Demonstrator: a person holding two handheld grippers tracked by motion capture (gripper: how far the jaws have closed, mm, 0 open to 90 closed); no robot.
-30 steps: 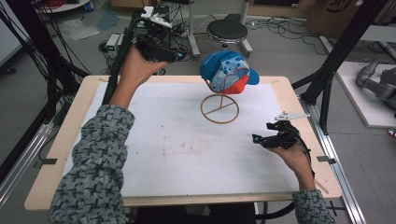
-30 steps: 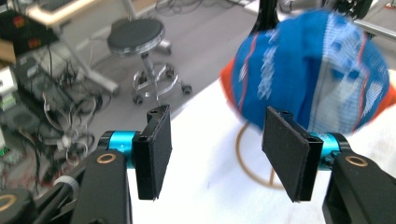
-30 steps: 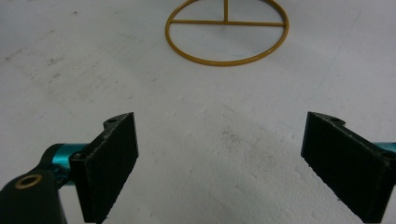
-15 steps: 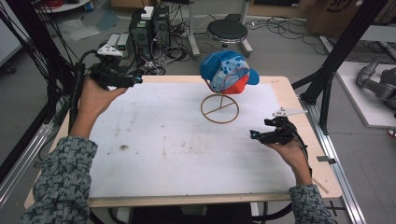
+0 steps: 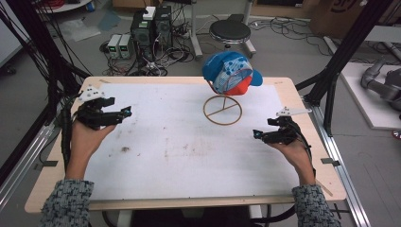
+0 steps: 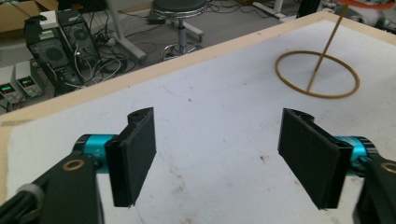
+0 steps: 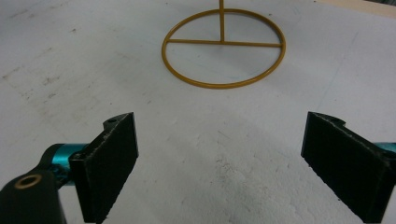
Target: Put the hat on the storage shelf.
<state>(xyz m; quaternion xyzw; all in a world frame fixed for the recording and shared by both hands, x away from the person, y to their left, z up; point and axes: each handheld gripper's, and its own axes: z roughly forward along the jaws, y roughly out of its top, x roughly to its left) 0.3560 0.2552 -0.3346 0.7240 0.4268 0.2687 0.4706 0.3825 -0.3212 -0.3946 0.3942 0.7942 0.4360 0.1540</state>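
Observation:
A blue cap with an orange-red underside [image 5: 231, 73] hangs on a thin brass stand whose ring base [image 5: 222, 110] rests at the back middle of the table. That ring base [image 6: 317, 74] lies ahead and to the right in the left gripper view, and the same ring base [image 7: 223, 47] lies straight ahead in the right gripper view. My left gripper [image 5: 124, 113] hovers at the table's left side, open and empty [image 6: 217, 158]. My right gripper [image 5: 257, 135] sits low at the right side, open and empty [image 7: 219, 165].
The wooden table [image 5: 288, 90] carries a white mat [image 5: 189, 146] with faint stains. Behind the table stand computer boxes [image 5: 151, 26], cables and a round stool [image 5: 230, 32]. Black frame posts [image 5: 338, 61] rise at both sides.
My left hand and gripper swung from the back of the table, near the cap, out to the left and down toward the near left side. The right gripper has barely moved.

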